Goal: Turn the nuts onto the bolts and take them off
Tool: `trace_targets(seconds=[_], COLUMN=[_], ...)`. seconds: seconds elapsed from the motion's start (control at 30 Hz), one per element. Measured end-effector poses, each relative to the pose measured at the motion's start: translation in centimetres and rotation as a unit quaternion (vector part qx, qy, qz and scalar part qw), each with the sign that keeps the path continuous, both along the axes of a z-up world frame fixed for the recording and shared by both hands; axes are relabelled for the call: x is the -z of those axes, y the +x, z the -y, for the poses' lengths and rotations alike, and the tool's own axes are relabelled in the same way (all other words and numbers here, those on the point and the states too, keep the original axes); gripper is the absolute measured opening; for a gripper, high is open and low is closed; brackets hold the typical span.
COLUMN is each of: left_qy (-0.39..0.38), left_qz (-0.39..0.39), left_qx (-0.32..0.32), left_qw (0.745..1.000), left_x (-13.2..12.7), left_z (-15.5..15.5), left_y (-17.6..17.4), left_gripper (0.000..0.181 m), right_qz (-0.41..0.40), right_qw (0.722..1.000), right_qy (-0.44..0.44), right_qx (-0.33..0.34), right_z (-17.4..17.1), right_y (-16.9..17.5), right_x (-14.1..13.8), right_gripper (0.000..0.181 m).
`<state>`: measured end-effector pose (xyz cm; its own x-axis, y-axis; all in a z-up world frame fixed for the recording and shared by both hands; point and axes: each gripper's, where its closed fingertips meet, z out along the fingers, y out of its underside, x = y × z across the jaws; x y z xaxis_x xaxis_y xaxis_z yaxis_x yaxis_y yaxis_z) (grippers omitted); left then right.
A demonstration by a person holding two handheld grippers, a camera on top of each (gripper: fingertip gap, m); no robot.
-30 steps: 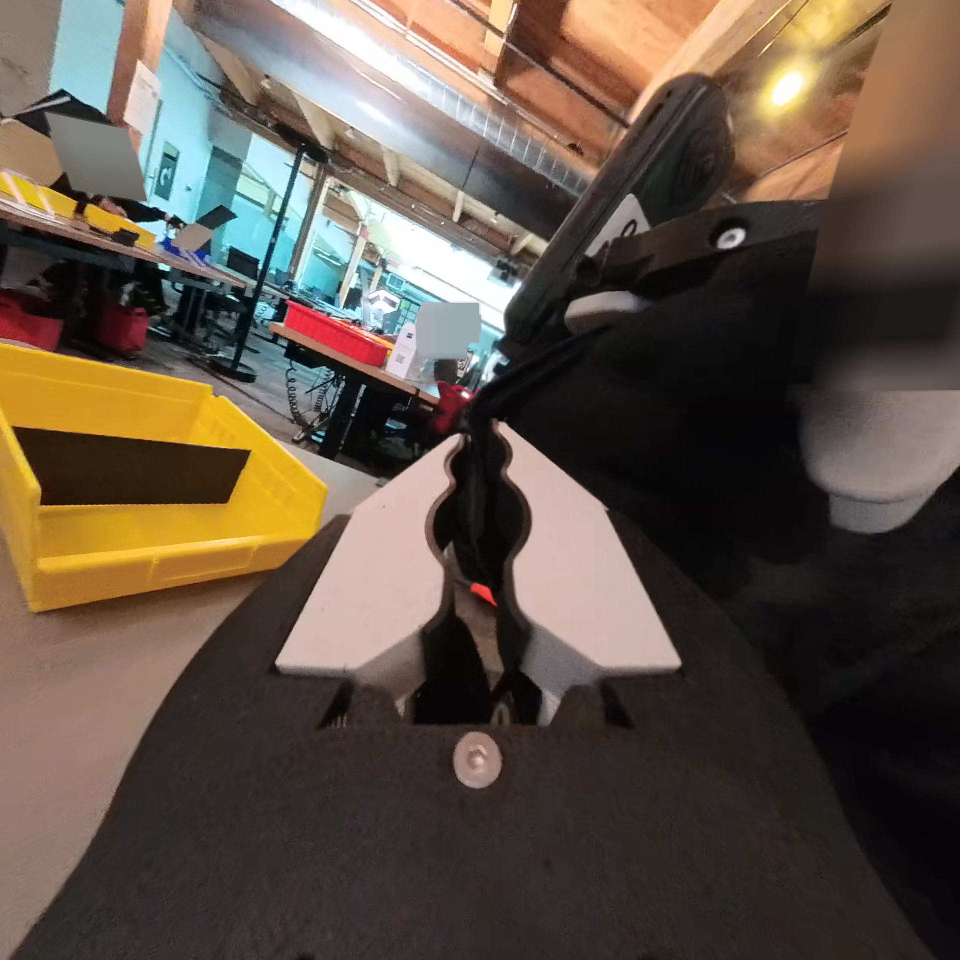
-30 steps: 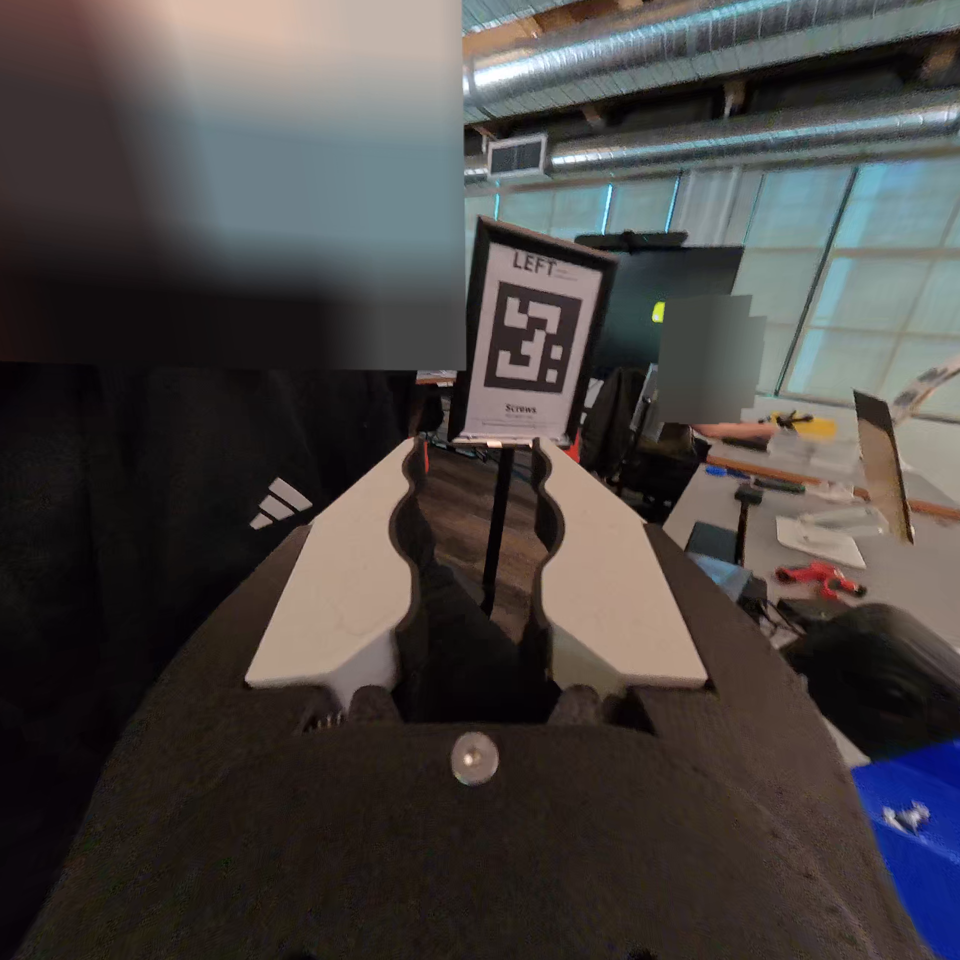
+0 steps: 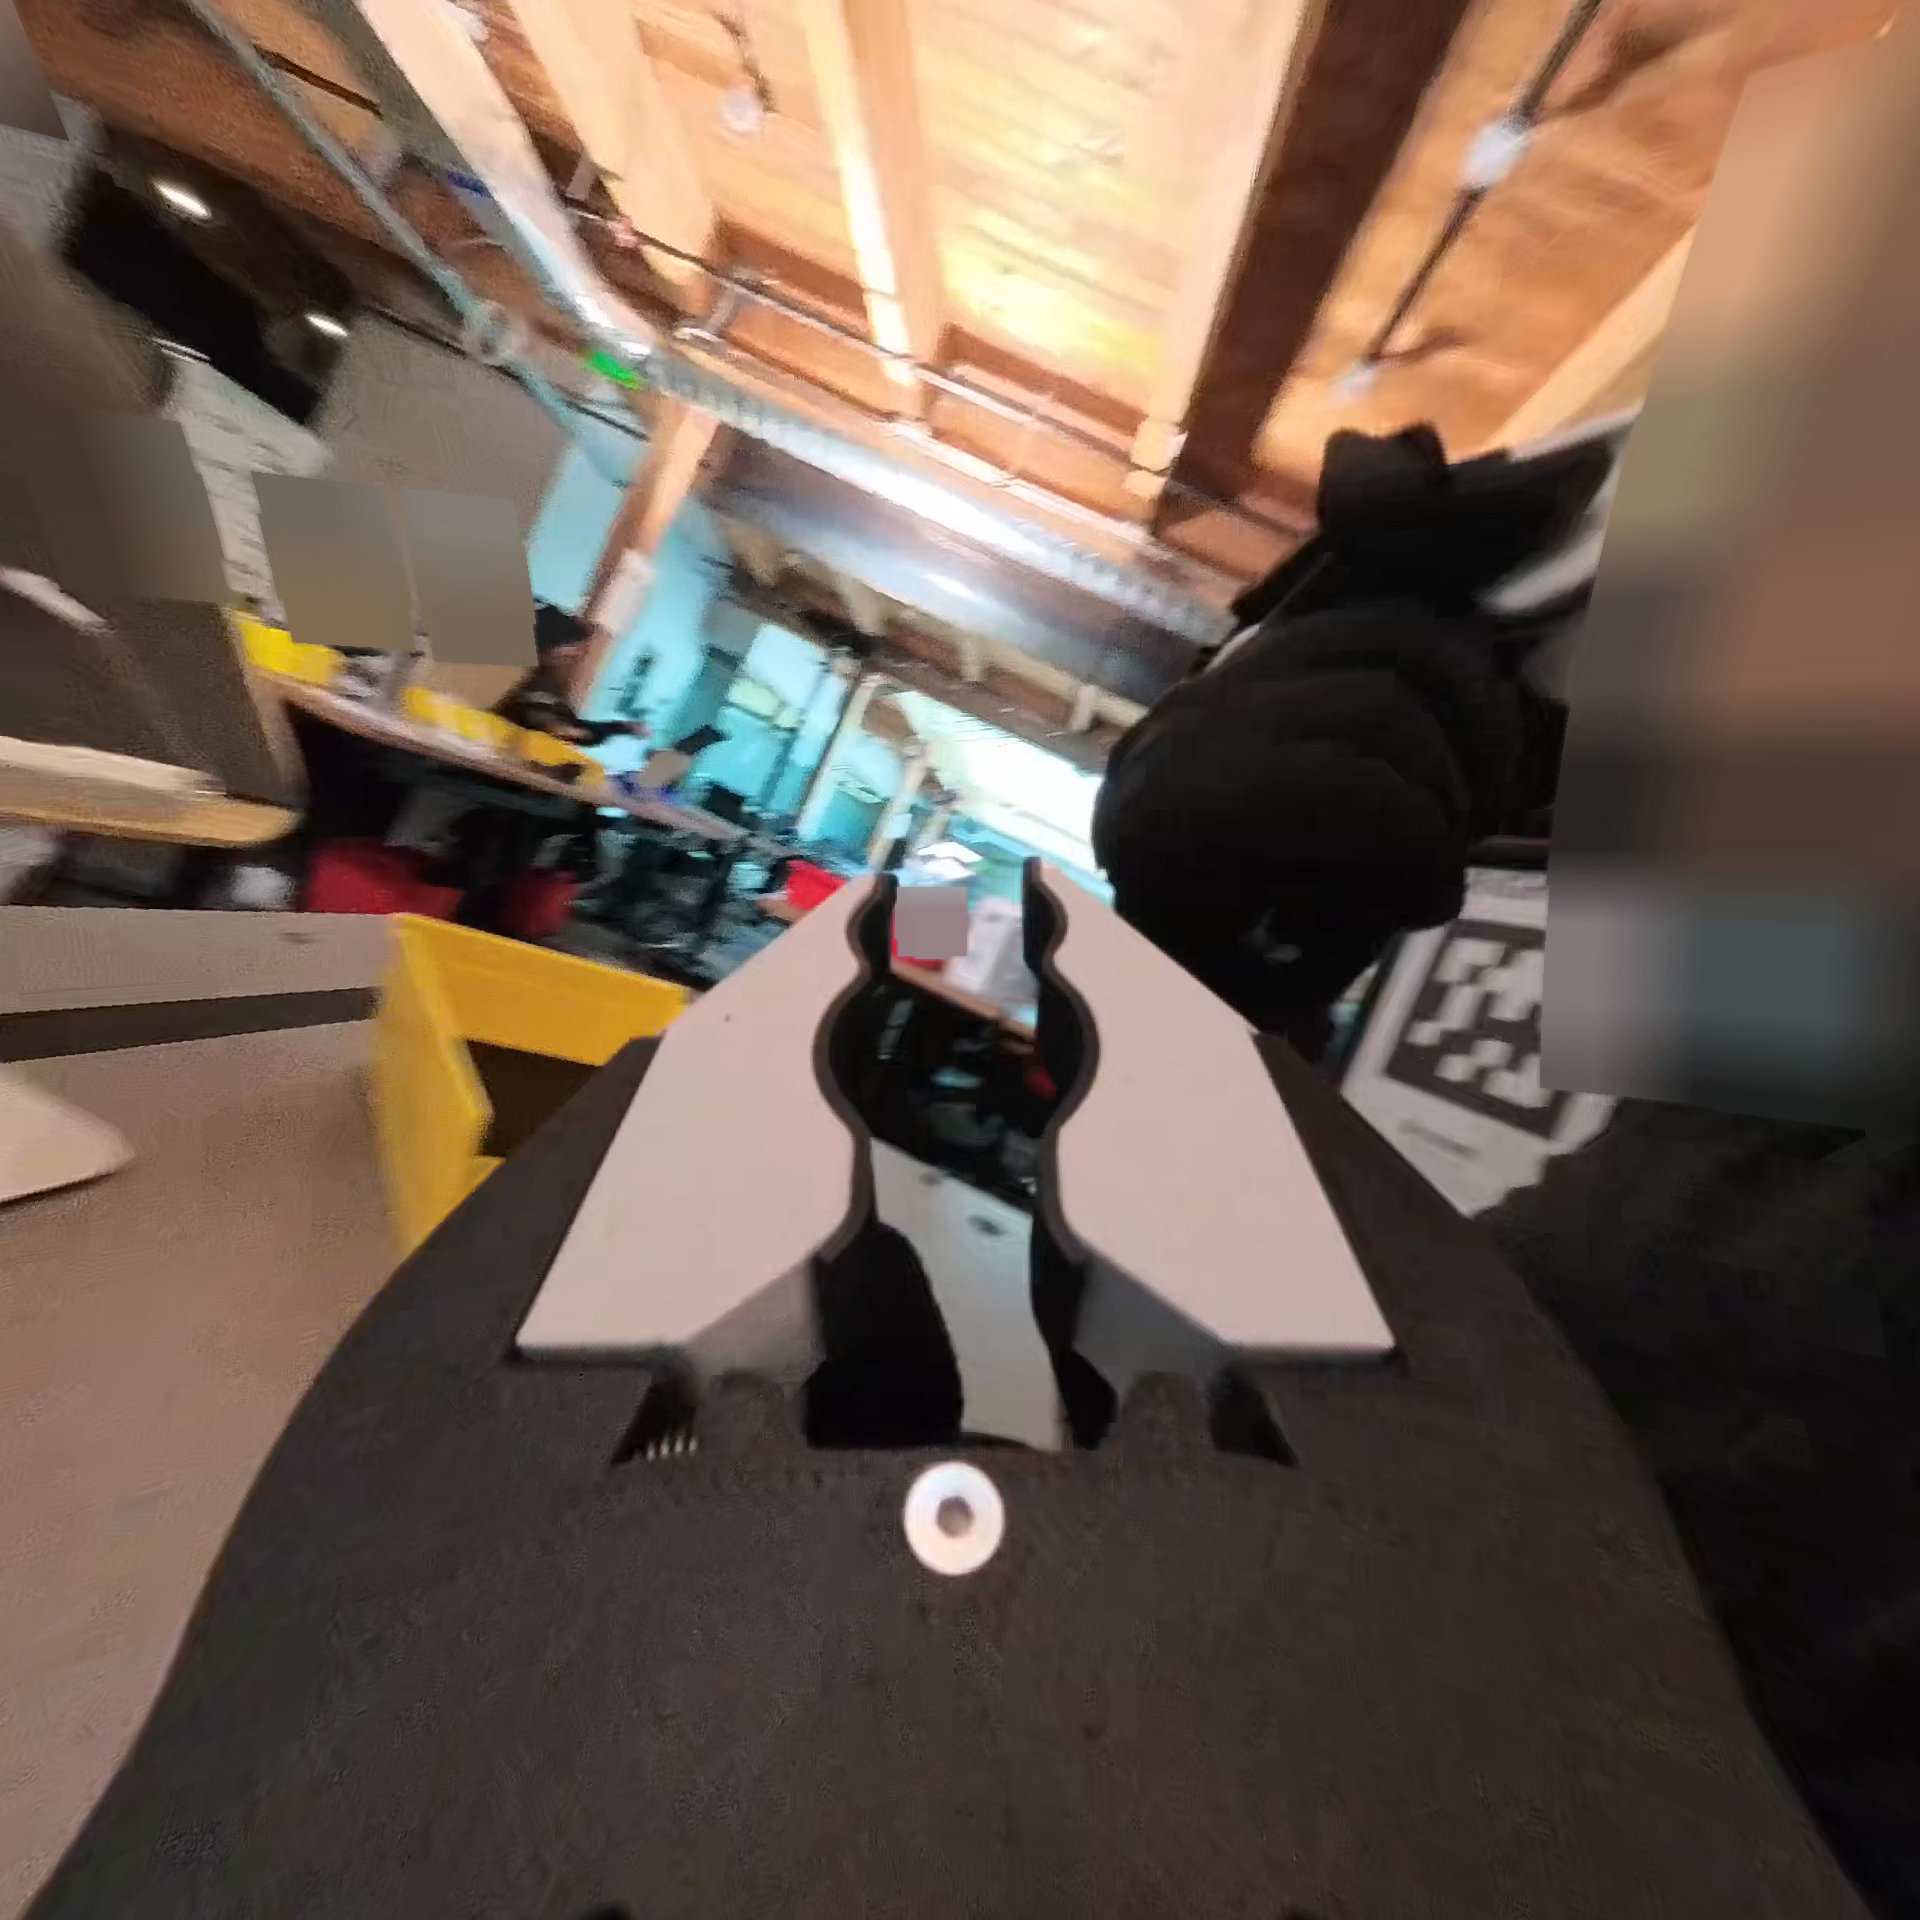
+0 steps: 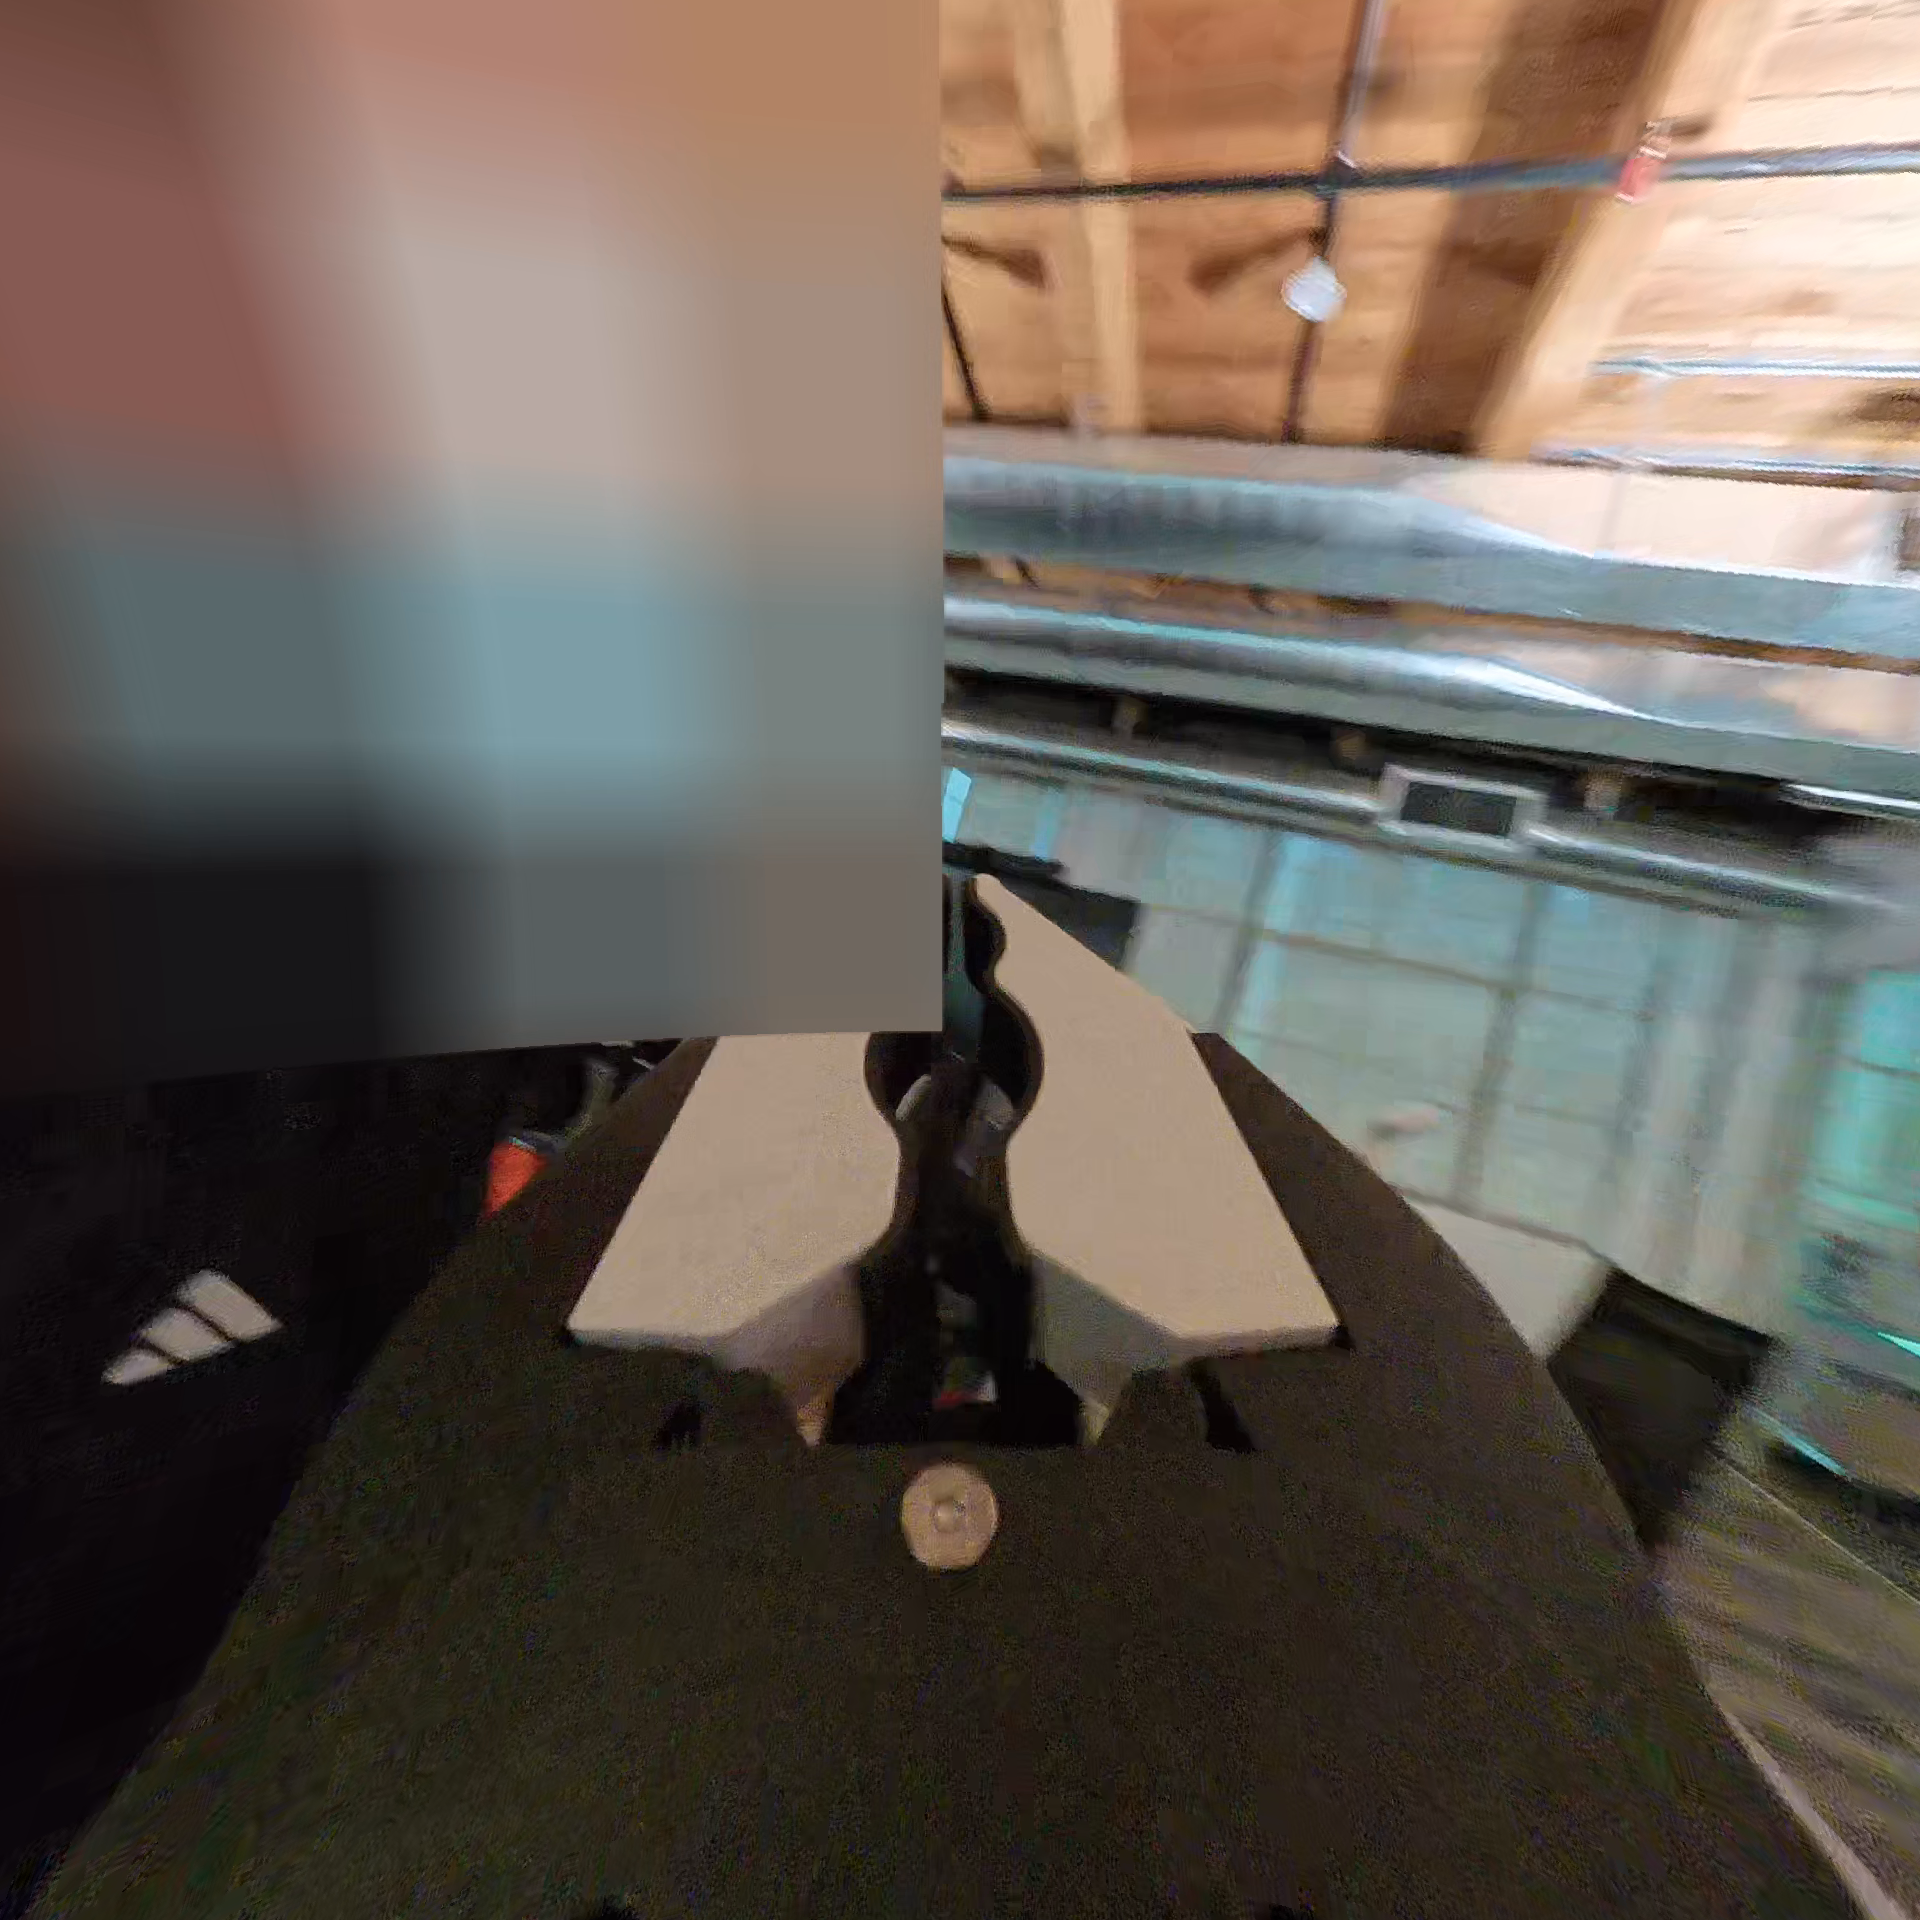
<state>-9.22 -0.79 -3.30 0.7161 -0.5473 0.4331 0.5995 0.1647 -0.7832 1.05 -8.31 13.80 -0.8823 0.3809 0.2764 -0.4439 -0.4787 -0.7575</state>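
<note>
Since a second ago, the left gripper [image 3: 956, 878] has been opened. Its two grey fingers [image 3: 727, 1143] are now spread wide apart, and nothing is held between them. Only the far room is seen through the gap.

The right gripper [image 4: 961, 935] has been drawn in since then, and only a thin gap is left between its fingers [image 4: 1132, 1174]. One fingertip is hidden behind a blurred patch. Something dark with small shiny bits [image 4: 971, 1122] is seen in the gap. It cannot be told whether it is pinched or what it is. No nut or bolt can be made out for sure in either view.

Both views have been swung upward, and much blur is seen.

In the left wrist view, a yellow bin [image 3: 436, 1039] is seen just to the left of the fingers, set on a grey table [image 3: 156, 1351]. To the right, a big black shape [image 3: 1299, 779] is held up high. A black and white checked card [image 3: 1475, 997] is seen just below it.

In the right wrist view, a black top with three white stripes [image 4: 192, 1330] is seen at the left. A small orange-red thing [image 4: 514, 1169] is seen beside the gripper's left edge. Silver pipes [image 4: 1351, 540] and a wooden ceiling [image 4: 1195, 208] are seen far above.
</note>
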Motion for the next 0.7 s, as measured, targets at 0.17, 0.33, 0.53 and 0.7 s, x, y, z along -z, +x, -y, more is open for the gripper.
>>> trace_targets(seconds=[0.17,0.33,0.53,0.7], left_qy=[-0.072,-0.138,-0.133,-0.124], left_qz=[-0.170,-0.244,-0.245,-0.253], left_qx=[-0.149,-0.192,-0.147,-0.160], left_qw=[0.971,0.941,0.949,0.946], left_x=[1.9,2.1,1.7,1.8], left_z=[-0.2,-2.2,-1.7,-0.3], left_y=[-3.3,-5.1,-3.6,-3.4], left_gripper=[0.000,0.061,0.052,0.014], right_qz=[0.107,0.194,0.217,0.278], right_qw=[0.919,0.842,0.875,0.910], right_qy=[0.123,0.135,0.131,0.006], right_qx=[0.359,0.485,0.414,0.308], right_z=[-6.6,-10.5,-8.8,-9.9], right_y=[-9.5,-14.0,-13.8,-13.5], right_x=[5.4,10.5,12.8,12.4], right_gripper=[0.008,0.072,0.012,0.028])
